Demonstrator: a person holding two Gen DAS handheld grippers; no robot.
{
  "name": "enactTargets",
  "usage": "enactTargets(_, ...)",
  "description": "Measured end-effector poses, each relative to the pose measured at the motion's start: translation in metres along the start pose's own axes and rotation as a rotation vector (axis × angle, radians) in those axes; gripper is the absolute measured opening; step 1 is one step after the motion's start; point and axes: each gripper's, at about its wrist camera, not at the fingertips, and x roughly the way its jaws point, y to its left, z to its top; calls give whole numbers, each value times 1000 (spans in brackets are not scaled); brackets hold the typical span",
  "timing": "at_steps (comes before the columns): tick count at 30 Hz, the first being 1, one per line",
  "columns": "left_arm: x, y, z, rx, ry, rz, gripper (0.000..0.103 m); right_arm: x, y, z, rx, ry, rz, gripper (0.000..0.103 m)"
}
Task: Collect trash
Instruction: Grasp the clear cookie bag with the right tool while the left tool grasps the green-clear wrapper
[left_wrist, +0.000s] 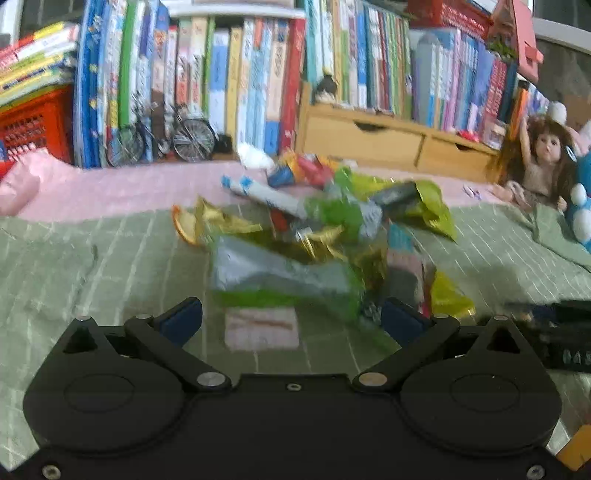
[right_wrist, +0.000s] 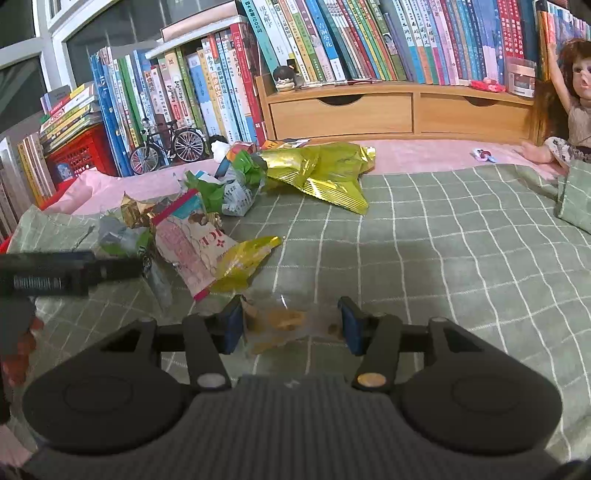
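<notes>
On the green checked bedspread (right_wrist: 443, 236), the right gripper (right_wrist: 291, 325) straddled a clear wrapper (right_wrist: 284, 325), seemingly unpinched; squeezing low would secure it. The left gripper (left_wrist: 291, 321) gaped before 1 wrapper pile (left_wrist: 314, 236).

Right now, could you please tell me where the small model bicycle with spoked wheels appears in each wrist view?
Left wrist view: the small model bicycle with spoked wheels stands at upper left, against the upright books, right of the red plastic crate.
Right wrist view: the bicycle is at upper left, again right of the crate.
Shared landmark: the light wooden drawer unit.
</notes>
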Motion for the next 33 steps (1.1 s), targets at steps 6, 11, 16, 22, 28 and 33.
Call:
enactTargets(6,-9,-17,5,258,-55,16,97,-6,2,-7,-41,-1,-16,60)
enactTargets(11,-4,-13,14,367,-2,-49,80,-10,4,-11,-68,1,-25,67)
enactTargets(16,-4,-12,22,453,28,-231,80,-11,6,-13,-89,0,-36,68)
enactTargets(22,-7,-13,29,614,97,-305,80,-16,3,-16,-98,8,-40,71)
enactTargets(28,-7,-28,38,713,109,-355,81,-15,9,-17,-124,11,-57,73)
enactTargets(33,11,-44,26,814,195,-367,81,-15,9,-17,-129,11,-58,74)
